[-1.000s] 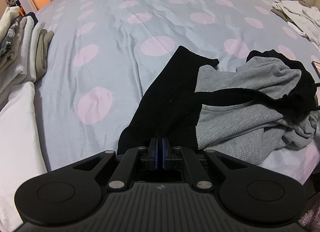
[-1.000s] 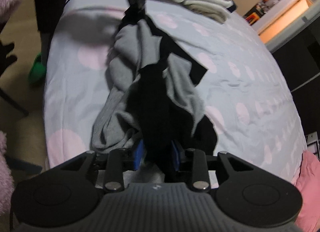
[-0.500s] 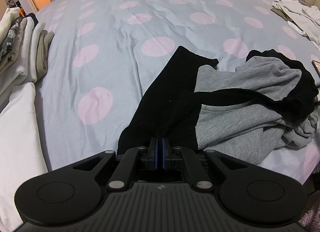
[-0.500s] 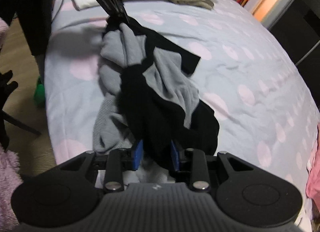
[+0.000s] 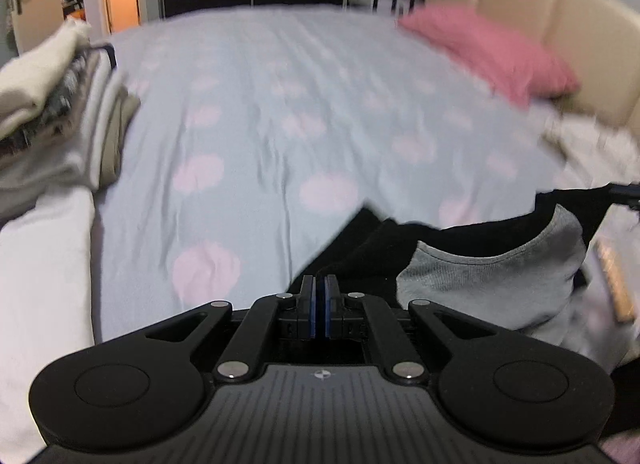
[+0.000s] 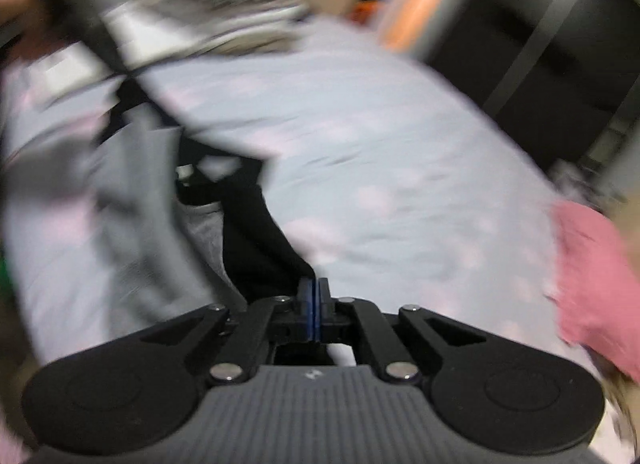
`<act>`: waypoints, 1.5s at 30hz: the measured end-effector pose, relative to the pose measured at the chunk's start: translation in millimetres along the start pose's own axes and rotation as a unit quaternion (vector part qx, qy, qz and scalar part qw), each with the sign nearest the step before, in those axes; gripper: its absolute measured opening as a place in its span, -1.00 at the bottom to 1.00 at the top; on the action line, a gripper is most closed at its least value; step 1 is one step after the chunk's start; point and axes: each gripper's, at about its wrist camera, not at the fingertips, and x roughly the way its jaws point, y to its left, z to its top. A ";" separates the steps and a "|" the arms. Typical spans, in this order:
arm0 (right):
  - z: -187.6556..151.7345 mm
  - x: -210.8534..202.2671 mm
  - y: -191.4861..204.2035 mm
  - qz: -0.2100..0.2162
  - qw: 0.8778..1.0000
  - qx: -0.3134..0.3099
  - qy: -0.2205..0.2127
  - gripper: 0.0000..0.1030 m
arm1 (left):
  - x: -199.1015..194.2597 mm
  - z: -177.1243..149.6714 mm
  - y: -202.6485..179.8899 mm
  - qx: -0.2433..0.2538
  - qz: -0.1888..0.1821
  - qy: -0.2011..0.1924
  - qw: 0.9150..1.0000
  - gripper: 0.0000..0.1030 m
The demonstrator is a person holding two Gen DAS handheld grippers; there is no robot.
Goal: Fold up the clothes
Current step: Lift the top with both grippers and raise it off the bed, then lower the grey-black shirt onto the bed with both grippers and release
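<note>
- At the bottom centre of the left wrist view, the left gripper (image 5: 319,284) has its blue pads pressed together, pinching the black edge of the black-and-grey knit garment (image 5: 492,272).
- From there the garment stretches to the right edge of the frame, hanging above the pale blue bedspread with pink dots (image 5: 280,112).
- At the bottom centre of the blurred right wrist view, the right gripper (image 6: 313,287) has just closed, its pads pinching black cloth of the same garment (image 6: 256,232).
- A stack of folded pale clothes (image 5: 52,112) sits at the left; a pink pillow (image 5: 492,52) lies at the upper right.
</note>
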 end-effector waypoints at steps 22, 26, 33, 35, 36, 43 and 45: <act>136.6 -231.2 -65.2 -0.265 0.924 0.095 -0.258 -0.98 | -273.2 119.5 -47.9 0.008 -0.034 -0.388 0.921 -0.99; 143.4 -276.9 -48.7 -0.298 0.904 0.083 -0.295 -0.98 | -306.5 111.9 -62.1 0.024 -0.034 -0.423 0.905 -0.99; 152.4 -327.5 -31.2 -0.313 0.887 0.082 -0.331 -0.98 | -340.0 102.7 -68.1 0.027 -0.038 -0.467 0.883 -0.99; 155.0 -333.3 -29.6 -0.313 0.885 0.081 -0.335 -0.98 | -344.2 104.6 -70.2 0.033 -0.033 -0.466 0.884 -0.99; 157.7 -332.9 -29.8 -0.312 0.886 0.080 -0.335 -0.98 | -346.0 105.6 -71.1 0.035 -0.030 -0.465 0.884 -0.99; 166.9 -294.2 -34.2 -0.285 0.902 0.074 -0.316 -0.98 | -300.4 112.5 -50.6 0.023 -0.004 -0.407 0.913 -0.99; 164.9 -268.9 -37.1 -0.270 0.912 0.078 -0.299 -0.98 | -272.4 117.8 -41.0 0.015 0.001 -0.378 0.926 -0.99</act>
